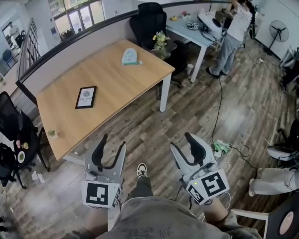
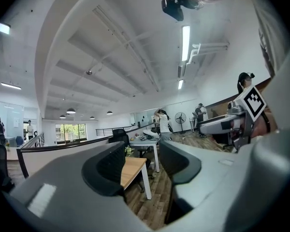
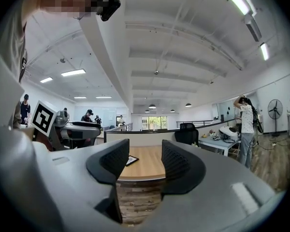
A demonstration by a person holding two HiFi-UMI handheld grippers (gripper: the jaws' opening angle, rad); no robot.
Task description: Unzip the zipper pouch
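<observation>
Legs (image 1: 154,215): grey trousers at the bottom of the head view, with one shoe (image 1: 142,170) on the wood floor short of the table's near edge.
Left gripper (image 1: 113,142): held above the floor just off the table's near edge; jaws stand wide apart with nothing between them, and its own view (image 2: 142,154) shows only a table corner and floor through the gap.
Right gripper (image 1: 182,142): also off the near edge, beside the table's white leg; jaws wide apart and empty, and its own view (image 3: 139,159) frames the tabletop between them.
Marker cubes: one on each gripper, close to the lap.
Table (image 1: 119,91): light wood top on white legs.
Zipper pouch (image 1: 130,57): pale teal, flat on the table near its far edge, well apart from both grippers and touched by neither.
Tablet (image 1: 85,97): dark-framed, flat on the table's middle left, nearer the grippers than the pouch.
Small plant (image 1: 52,132): at the table's near left corner.
Office chair (image 1: 148,20): black, behind the table's far corner.
Standing person (image 1: 234,26): at a white desk (image 1: 192,33) beyond the table.
</observation>
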